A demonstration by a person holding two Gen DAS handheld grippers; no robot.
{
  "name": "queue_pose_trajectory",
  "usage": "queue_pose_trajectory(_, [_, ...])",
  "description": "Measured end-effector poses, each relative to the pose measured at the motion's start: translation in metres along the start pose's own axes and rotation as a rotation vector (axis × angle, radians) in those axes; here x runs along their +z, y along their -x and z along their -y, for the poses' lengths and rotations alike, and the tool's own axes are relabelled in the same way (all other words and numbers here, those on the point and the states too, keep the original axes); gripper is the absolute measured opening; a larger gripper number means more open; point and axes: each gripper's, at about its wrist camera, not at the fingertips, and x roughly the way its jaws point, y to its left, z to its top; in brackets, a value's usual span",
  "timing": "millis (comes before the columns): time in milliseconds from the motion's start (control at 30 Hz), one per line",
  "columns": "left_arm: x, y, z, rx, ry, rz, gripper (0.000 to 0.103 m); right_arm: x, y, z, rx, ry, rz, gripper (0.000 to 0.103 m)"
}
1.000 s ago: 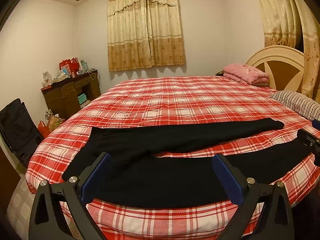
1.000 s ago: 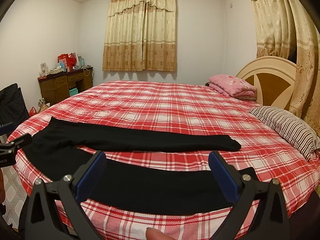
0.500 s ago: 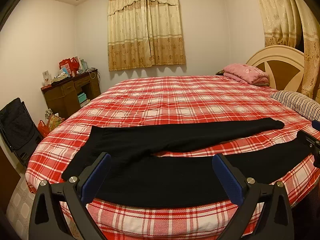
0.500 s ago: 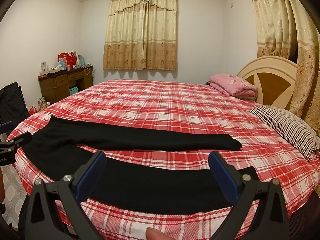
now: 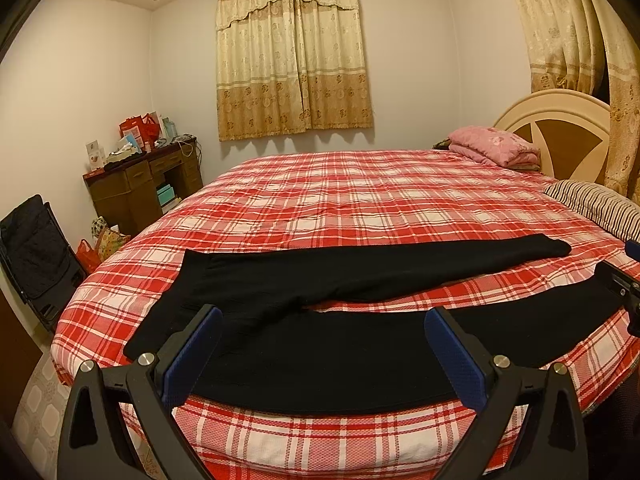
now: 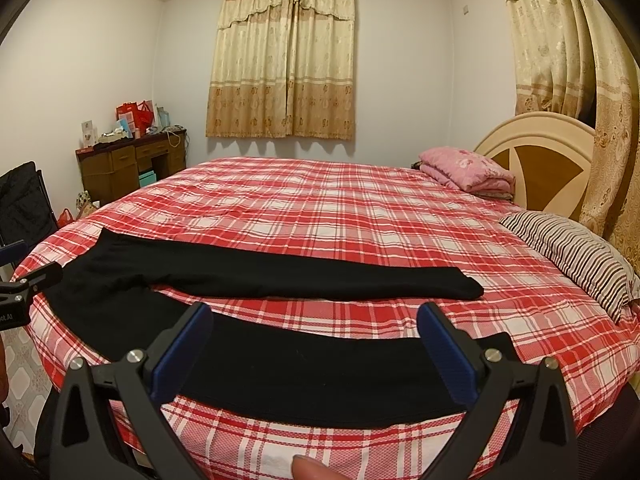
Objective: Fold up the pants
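Left wrist view: I see my left claw (image 5: 320,344) spread wide, its two blue-padded fingers (image 5: 192,354) apart and gripping nothing. It hovers above the near edge of a bed (image 5: 360,200) covered in a red and white plaid spread. Black pants (image 5: 320,312) lie flat across the near part of the bed, waist toward the bed's left side and the two legs running to the right, splayed apart in a narrow V. The nearer leg runs along the bed's front edge and passes beneath the claw; the farther leg ends nearer the middle of the bed. At the right edge of this view, part of my right claw's frame shows beside the end of the nearer leg.

From the right wrist view, my right claw (image 6: 314,344) is likewise wide open and empty, hanging above the nearer leg of the pants (image 6: 280,352) at the bed's (image 6: 360,208) front edge. A fingertip (image 6: 306,468) of the person shows at the bottom of the frame. The left claw's frame appears at the far left, beside the waist.

Toward the head of the bed sit a folded pink blanket (image 6: 468,168), a striped pillow (image 6: 572,256) and a rounded headboard (image 6: 536,152). Beyond the bed's left side stands a cluttered brown table (image 6: 124,168), and a curtained window (image 6: 284,60) is on the wall behind the bed.
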Motion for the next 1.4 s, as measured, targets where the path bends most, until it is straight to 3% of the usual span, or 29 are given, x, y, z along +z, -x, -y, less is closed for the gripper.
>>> queue_pose_trajectory(733, [-0.005, -0.006, -0.001, 0.001, 0.002, -0.012, 0.102, 0.000, -0.004, -0.002, 0.008, 0.015, -0.018, 0.103])
queue_pose_trajectory(900, [-0.005, -0.024, -0.012, 0.007, 0.002, -0.026, 0.102, -0.001, -0.006, -0.003, 0.010, 0.014, -0.019, 0.103])
queue_pose_trajectory(1000, [0.000, -0.049, -0.037, 0.063, 0.008, -0.046, 0.102, -0.004, -0.014, -0.003, 0.064, 0.022, -0.051, 0.103])
queue_pose_trajectory(1133, [0.009, -0.088, -0.100, 0.103, 0.102, -0.094, 0.102, -0.013, -0.024, -0.001, 0.102, 0.025, -0.073, 0.103])
queue_pose_trajectory(1267, [0.015, -0.121, -0.157, 0.165, 0.121, -0.107, 0.102, -0.024, -0.042, 0.003, 0.100, 0.028, -0.127, 0.103])
queue_pose_trajectory(1400, [0.018, -0.166, -0.211, 0.238, 0.113, -0.180, 0.102, -0.034, -0.062, 0.013, 0.098, -0.004, -0.181, 0.099])
